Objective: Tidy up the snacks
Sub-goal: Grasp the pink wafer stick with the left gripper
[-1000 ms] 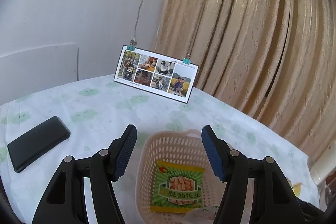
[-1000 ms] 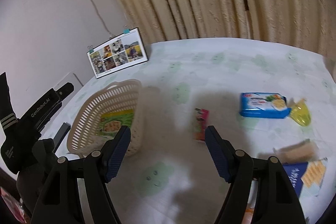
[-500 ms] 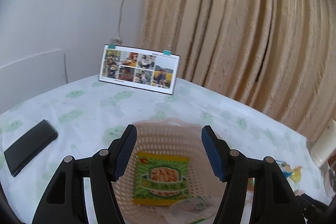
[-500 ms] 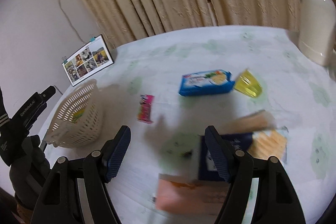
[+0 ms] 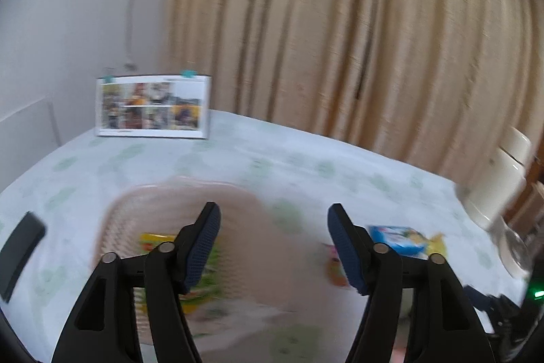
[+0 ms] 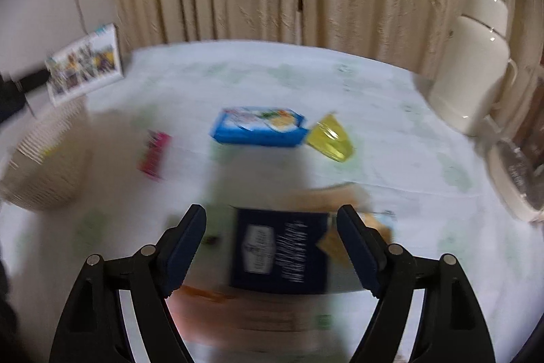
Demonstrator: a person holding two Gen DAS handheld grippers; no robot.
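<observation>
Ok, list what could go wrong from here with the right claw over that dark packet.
1. The dark blue packet overlaps an orange packet, so the open right claw may pinch both.
2. The view is motion-blurred; closing while swinging could miss or shove snacks.
3. The basket stands far left; a loosely gripped packet could drop near the pink packet on the way.

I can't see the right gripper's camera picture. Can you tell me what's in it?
The open right gripper hangs over a dark blue snack packet on the table, holding nothing. Farther off lie a light blue packet, a yellow one and a pink one, with a basket at the left. The picture is blurry.
</observation>
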